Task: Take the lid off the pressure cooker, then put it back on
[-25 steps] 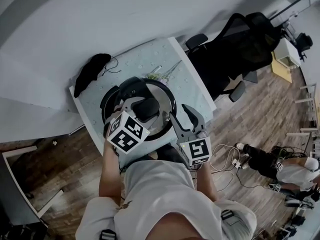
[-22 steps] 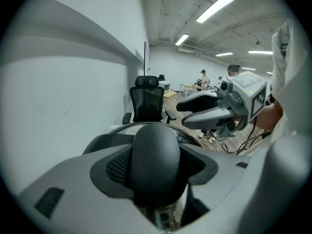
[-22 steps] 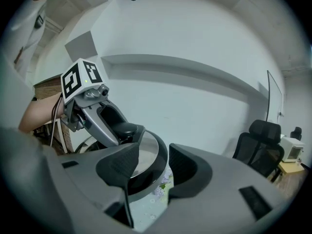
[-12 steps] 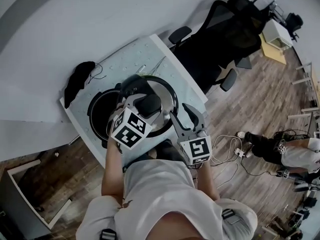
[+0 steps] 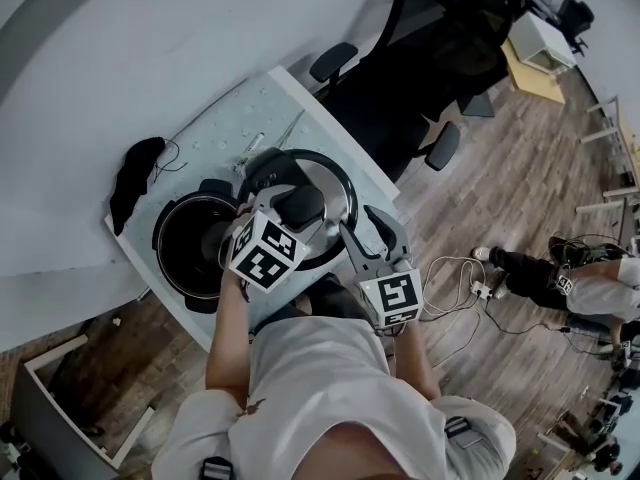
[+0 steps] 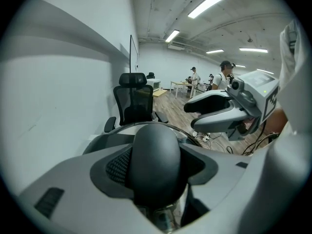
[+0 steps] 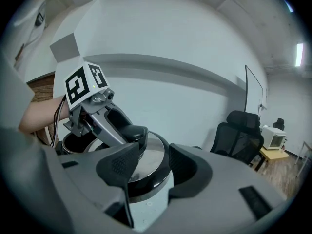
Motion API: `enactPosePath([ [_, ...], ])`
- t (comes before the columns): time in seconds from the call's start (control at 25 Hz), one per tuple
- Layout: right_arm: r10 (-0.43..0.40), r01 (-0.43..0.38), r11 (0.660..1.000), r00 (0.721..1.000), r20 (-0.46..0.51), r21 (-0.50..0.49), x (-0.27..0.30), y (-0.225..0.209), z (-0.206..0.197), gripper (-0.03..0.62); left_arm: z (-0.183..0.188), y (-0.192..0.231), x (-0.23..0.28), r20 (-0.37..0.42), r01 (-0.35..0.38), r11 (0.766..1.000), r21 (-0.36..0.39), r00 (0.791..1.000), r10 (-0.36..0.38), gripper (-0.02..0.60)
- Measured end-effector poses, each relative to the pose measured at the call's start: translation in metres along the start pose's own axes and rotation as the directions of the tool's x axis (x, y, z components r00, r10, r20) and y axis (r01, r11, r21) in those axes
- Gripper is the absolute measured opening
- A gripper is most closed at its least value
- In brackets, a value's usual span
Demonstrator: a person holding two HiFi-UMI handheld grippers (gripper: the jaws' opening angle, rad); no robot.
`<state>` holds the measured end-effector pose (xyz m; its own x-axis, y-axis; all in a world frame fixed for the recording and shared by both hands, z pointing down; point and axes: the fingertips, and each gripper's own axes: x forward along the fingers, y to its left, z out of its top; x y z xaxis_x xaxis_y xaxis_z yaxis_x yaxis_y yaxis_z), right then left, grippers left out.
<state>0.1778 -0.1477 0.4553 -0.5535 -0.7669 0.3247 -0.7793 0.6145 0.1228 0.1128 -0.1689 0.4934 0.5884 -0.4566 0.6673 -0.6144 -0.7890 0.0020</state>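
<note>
Right gripper (image 5: 368,230): jaws apart, nothing in them, just beside the rim of the lid (image 5: 328,180).
Left gripper (image 5: 283,208): clamped on the lid's black knob (image 6: 155,162).
Lid: off the pot (image 5: 185,243), beside it.
Pot: open, on the table (image 5: 235,118).

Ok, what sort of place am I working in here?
Most likely an open-plan office or lab: black office chairs beside the white table, ceiling strip lights, and people standing at desks across the wooden floor.
</note>
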Motion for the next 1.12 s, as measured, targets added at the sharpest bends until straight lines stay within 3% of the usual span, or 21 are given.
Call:
enactPosePath([
  [0.52,-0.017,0.020,0.998,0.998,-0.062,0.054,0.005,-0.059,-0.043,0.192,0.017,-0.014,0.078,-0.028,0.020,1.000,0.000,0.999,-0.020,0.275],
  [1.12,0.030,-0.012,0.994,0.985,-0.167,0.108,0.038,-0.085,-0.110,0.184,-0.022,-0.025,0.159,-0.064,0.009,1.000,-0.023,0.998,-0.010,0.273],
])
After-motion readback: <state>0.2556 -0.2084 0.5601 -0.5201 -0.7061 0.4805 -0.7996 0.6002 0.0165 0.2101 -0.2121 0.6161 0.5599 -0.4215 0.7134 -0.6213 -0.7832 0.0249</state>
